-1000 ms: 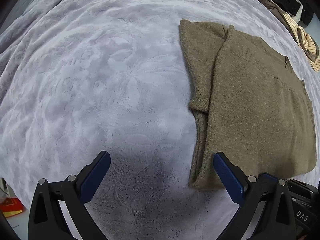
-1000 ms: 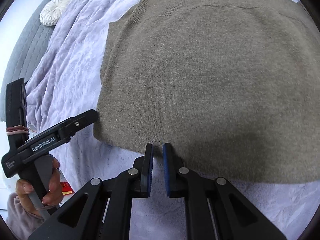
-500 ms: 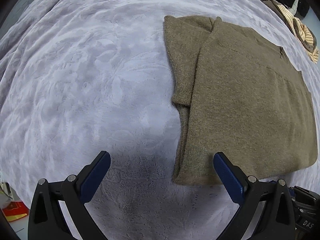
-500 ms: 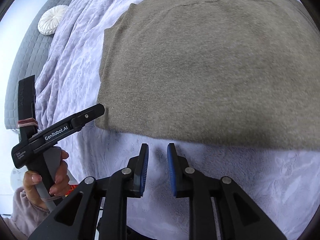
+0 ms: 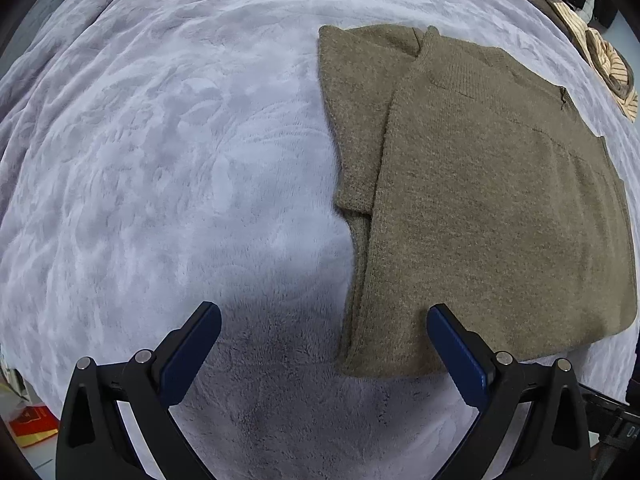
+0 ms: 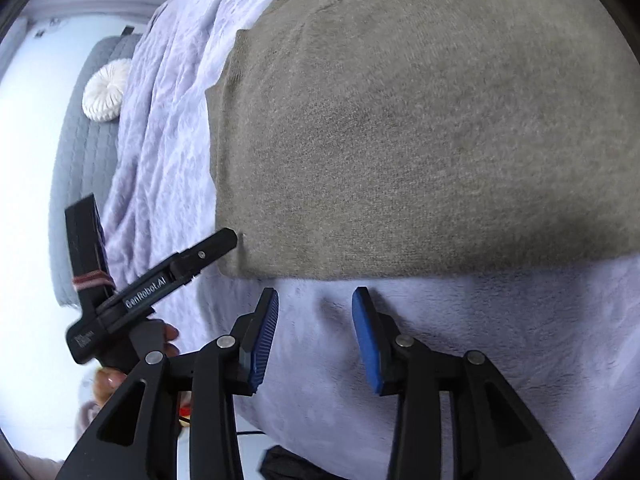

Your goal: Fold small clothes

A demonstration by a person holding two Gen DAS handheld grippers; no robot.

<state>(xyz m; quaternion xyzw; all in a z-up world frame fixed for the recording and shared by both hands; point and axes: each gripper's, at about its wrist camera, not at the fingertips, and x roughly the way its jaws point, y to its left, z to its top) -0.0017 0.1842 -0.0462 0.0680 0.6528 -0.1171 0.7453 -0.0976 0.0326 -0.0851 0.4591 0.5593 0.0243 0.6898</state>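
An olive-brown knit sweater [image 5: 492, 208] lies folded flat on the lilac fleece blanket [image 5: 168, 184], one sleeve showing along its left side. My left gripper [image 5: 324, 320] is wide open and empty, hovering at the sweater's near left corner. In the right wrist view the sweater [image 6: 420, 140] fills the upper frame. My right gripper [image 6: 316, 300] is open and empty, just off the sweater's near hem. The left gripper's body [image 6: 152, 284] shows there at the sweater's corner, held by a hand.
A pile of striped and dark clothes [image 5: 600, 48] lies at the blanket's far right. A round white cushion [image 6: 106, 90] rests on a grey quilted headboard [image 6: 76, 184]. A red packet [image 5: 34, 426] lies on the floor beyond the bed edge.
My right gripper has opened from shut and drawn back off the sweater's hem. My left gripper stayed open and shifted slightly toward the sweater's corner.
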